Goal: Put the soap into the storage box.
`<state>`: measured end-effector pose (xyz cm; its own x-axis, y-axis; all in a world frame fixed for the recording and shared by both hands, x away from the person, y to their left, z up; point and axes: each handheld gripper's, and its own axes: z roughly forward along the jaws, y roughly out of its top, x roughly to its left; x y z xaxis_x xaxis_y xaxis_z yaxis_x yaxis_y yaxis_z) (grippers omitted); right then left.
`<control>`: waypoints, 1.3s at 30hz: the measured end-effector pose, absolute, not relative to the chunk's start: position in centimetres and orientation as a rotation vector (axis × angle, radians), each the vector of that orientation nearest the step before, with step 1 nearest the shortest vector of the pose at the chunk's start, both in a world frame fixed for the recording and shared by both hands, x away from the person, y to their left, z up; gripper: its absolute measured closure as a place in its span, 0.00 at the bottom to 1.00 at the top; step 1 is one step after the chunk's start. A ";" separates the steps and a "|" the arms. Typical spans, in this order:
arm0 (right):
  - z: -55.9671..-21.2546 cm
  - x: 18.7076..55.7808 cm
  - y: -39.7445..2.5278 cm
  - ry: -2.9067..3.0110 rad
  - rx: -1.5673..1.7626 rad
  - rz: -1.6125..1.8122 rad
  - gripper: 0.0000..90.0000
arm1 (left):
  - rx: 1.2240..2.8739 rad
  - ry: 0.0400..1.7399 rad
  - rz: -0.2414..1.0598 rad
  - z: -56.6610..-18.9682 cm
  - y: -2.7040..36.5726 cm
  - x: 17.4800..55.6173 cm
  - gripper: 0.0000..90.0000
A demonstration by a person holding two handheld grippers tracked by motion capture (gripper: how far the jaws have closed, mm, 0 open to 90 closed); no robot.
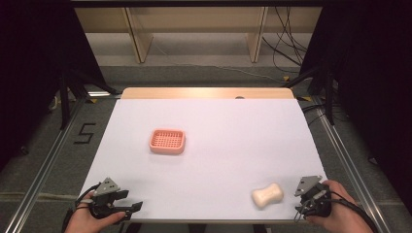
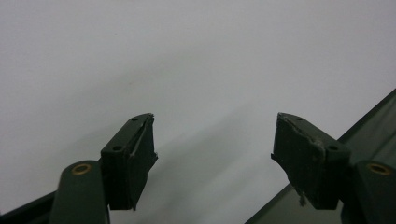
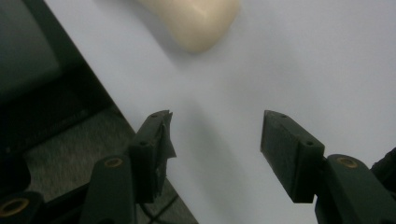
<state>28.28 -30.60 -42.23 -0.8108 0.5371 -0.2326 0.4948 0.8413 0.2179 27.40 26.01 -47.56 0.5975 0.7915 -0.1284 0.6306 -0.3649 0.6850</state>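
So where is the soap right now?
In the high view the soap lies on the white table near its front right corner, just beside the right gripper, far from the pink soap dish.

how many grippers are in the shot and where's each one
2. The left gripper is at the near left corner of the white table, jaws open. The right gripper is at the near right edge, jaws open, just right of the cream soap bar.

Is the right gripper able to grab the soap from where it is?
Probably yes. The right gripper is open and holds nothing, and the soap lies just beside it near the table's front edge, with bare white table between them and nothing in the way.
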 end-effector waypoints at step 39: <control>-41.8 33.9 -26.2 2.961 0.234 0.041 0.33 | 2.128 1.123 0.273 -47.7 25.9 27.3 0.32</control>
